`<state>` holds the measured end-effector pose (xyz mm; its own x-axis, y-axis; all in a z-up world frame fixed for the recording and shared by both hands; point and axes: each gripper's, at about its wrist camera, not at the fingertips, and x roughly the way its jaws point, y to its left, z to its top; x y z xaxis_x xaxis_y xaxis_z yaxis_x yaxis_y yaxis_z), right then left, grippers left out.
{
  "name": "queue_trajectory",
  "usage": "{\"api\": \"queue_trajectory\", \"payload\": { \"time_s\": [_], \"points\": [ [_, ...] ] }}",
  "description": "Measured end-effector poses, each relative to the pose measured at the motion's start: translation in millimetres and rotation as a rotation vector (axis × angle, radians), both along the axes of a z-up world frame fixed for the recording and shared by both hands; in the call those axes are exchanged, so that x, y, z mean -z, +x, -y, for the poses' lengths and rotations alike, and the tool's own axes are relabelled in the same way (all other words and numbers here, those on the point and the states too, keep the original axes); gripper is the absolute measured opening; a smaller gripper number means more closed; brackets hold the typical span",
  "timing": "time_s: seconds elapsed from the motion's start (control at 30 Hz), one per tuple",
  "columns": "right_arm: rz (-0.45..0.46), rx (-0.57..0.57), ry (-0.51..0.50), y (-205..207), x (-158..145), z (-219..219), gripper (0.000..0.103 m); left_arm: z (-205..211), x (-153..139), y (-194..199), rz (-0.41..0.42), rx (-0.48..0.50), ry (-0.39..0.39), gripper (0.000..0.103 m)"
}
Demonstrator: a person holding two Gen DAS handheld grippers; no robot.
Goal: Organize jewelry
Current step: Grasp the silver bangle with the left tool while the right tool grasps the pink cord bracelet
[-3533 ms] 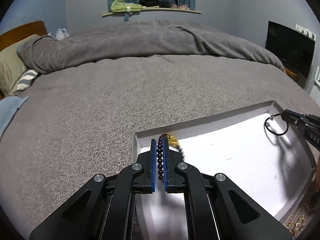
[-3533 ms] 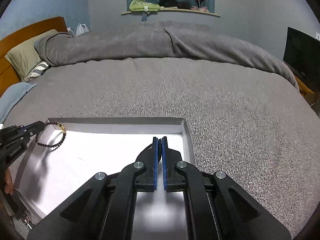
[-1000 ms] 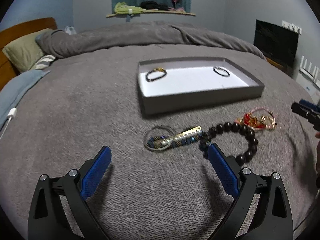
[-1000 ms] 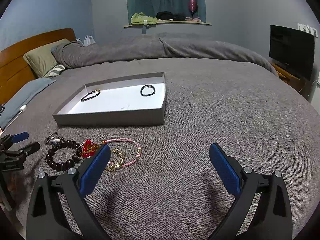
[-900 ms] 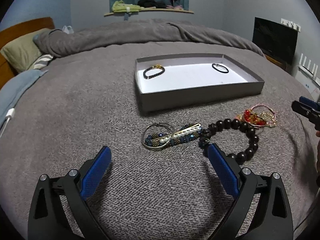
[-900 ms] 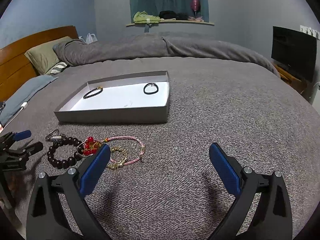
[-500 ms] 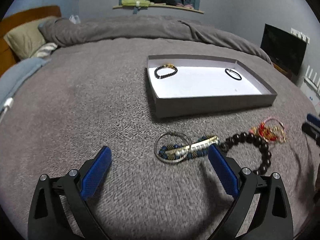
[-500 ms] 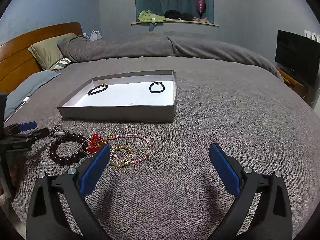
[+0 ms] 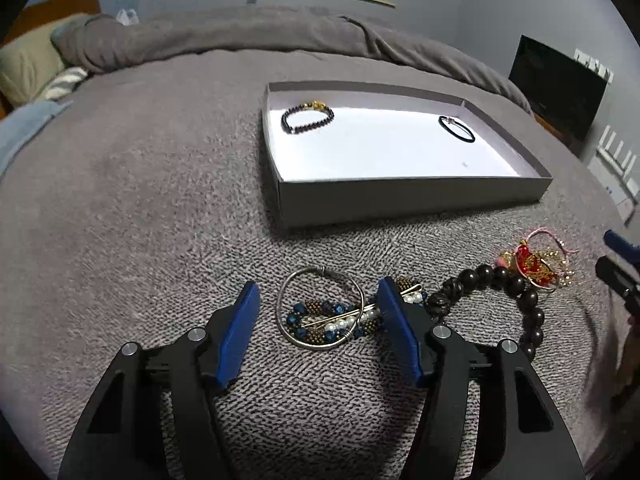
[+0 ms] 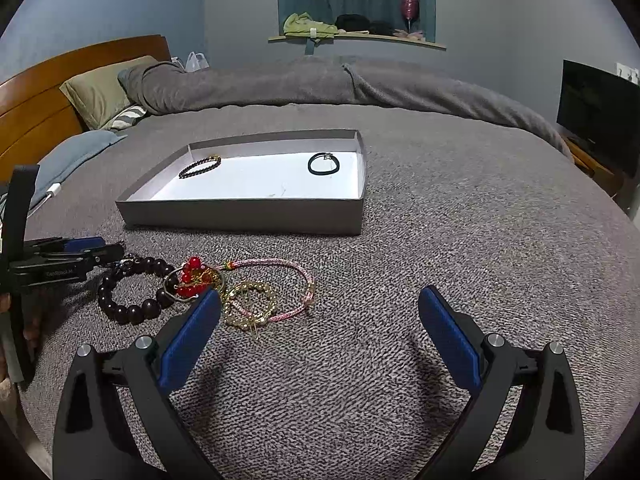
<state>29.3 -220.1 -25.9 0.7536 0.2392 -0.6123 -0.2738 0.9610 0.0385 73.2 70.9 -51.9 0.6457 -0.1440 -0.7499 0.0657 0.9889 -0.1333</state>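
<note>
A shallow grey tray [image 9: 412, 196] [image 10: 244, 213] lies on the grey bed and holds a dark beaded bracelet [image 9: 307, 119] [image 10: 199, 167] and a black ring bracelet [image 9: 456, 129] [image 10: 323, 164]. In front of the tray lie a silver bangle with blue beads and a pearl pin [image 9: 322, 312], a large dark bead bracelet [image 9: 500, 288] [image 10: 128, 292], a red and gold piece [image 9: 534, 266] [image 10: 192, 278], a pink cord bracelet [image 10: 280, 286] and a gold chain bracelet [image 10: 250, 306]. My left gripper [image 9: 318, 334] is open around the silver bangle. My right gripper [image 10: 318, 336] is open, above the bed right of the gold chain.
The bed has a bunched grey duvet [image 10: 320, 84], pillows [image 10: 96, 88] and a wooden headboard [image 10: 48, 92] at the far left. A dark TV [image 10: 600, 108] stands to the right. A shelf [image 10: 356, 36] with clothes is on the far wall.
Both grippers let go of their bracelets in the tray, drew back and opened. The left gripper has since moved down and forward, and its jaws have narrowed around the silver bangle.
</note>
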Motion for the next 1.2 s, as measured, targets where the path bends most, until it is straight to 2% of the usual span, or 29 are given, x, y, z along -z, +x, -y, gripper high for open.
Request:
{"api": "queue_trajectory", "payload": {
  "time_s": [0.07, 0.2, 0.63, 0.9, 1.0, 1.07, 1.2],
  "points": [
    [0.005, 0.001, 0.002, -1, -1, 1, 0.097, -3, 1, 1, -0.008, 0.002, -0.025, 0.062],
    [0.013, 0.002, 0.005, -3, -3, 2, 0.097, -1, 2, 0, -0.011, 0.018, -0.043, 0.049],
    [0.009, -0.003, 0.008, -3, -3, 2, 0.097, -5, 3, 0, -0.019, 0.018, -0.079, 0.048],
    [-0.026, -0.006, 0.027, 4, 5, 5, 0.096, 2, -12, -14, 0.075, -0.009, 0.000, 0.047],
    [-0.032, -0.002, 0.026, 5, 8, 4, 0.084, 4, -22, -21, 0.138, -0.035, 0.061, 0.047],
    [-0.048, 0.009, 0.033, 8, 10, 5, 0.064, 3, -28, -26, 0.172, -0.043, 0.058, 0.047],
    [-0.094, 0.015, 0.068, 18, 15, 9, 0.043, 2, -37, -32, 0.207, -0.037, 0.054, 0.047]
  ]
}}
